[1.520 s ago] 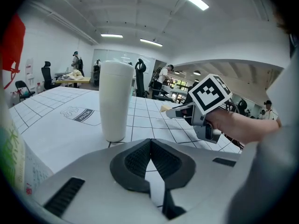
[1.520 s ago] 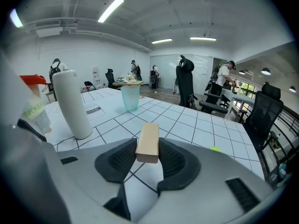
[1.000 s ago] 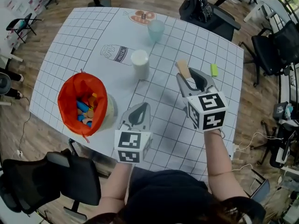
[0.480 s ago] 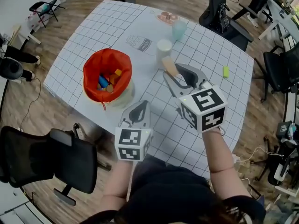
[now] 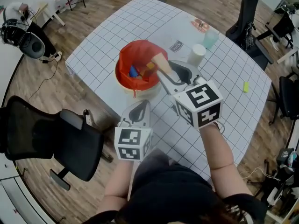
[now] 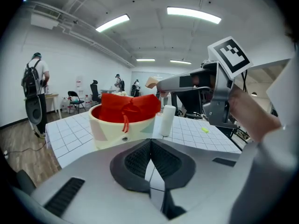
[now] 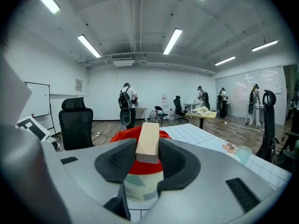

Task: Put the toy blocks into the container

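Observation:
The container (image 5: 125,80) is a cream bowl lined with red cloth, holding blue (image 5: 134,71) and orange blocks. My right gripper (image 5: 164,70) is shut on a pale wooden block (image 5: 160,62), which hangs over the container's right rim. In the right gripper view the wooden block (image 7: 148,141) stands between the pads with the container (image 7: 138,185) just beyond it. My left gripper (image 5: 142,105) is shut and empty, near the table's front edge below the container. From the left gripper view (image 6: 150,146) I see the container (image 6: 121,125) ahead and the right gripper (image 6: 182,82) above it.
A white cup (image 5: 196,55) and a pale blue glass (image 5: 211,38) stand behind the right gripper. A small green piece (image 5: 245,87) lies far right on the gridded table (image 5: 103,36). A black office chair (image 5: 51,134) is left of the table's edge.
Both grippers have travelled left across the table toward the container. The right gripper carried the wooden block from the table's middle to above the container's rim.

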Demonstrator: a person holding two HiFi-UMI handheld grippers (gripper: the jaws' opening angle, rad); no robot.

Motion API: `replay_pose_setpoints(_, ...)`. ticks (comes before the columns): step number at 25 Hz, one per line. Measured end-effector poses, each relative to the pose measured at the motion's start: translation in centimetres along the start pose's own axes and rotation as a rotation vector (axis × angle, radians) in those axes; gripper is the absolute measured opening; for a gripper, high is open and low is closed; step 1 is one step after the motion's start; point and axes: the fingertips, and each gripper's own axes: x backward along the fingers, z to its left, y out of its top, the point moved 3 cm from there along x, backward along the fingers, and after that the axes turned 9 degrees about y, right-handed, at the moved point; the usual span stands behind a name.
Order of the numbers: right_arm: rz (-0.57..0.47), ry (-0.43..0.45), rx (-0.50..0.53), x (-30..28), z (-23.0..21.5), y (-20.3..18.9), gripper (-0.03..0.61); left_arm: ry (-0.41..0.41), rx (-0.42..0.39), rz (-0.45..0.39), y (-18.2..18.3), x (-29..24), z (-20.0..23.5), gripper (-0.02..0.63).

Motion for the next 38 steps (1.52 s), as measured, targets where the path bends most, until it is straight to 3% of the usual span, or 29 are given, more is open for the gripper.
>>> replay_pose_setpoints(4,-0.013,0.053,0.019,-3.0,1.6,0.0,0.164,0.025,0.015,0.0,-0.4,0.4,1.8,0.026)
replay_pose_setpoints(8,-0.013,0.041,0.017,-4.9,1.6,-0.5,0.167,0.019,0.023,0.004,-0.9,0.2,2.6,0.026)
replay_pose_setpoints(19,0.005,-0.043,0.009,-1.7,-0.1,-0.8,0.175,-0.115,-0.026,0.014,0.0,-0.7,-1.5,0.026)
replay_pose_setpoints(25,-0.002,-0.19,-0.001,3.7,-3.7,-0.9,0.166,-0.274,-0.091,0.006,1.7,-2.6,-6.9,0.026)
replay_pose_setpoints(31,0.004,-0.433,-0.037,11.1,-9.1,-1.9,0.16,-0.48,-0.178,-0.005,3.5,-5.3,-12.7,0.026)
replay_pose_setpoints(38,0.069,-0.706,-0.125,20.4,-12.9,-6.1,0.16,-0.667,-0.232,0.028,3.2,-7.8,-18.5,0.026)
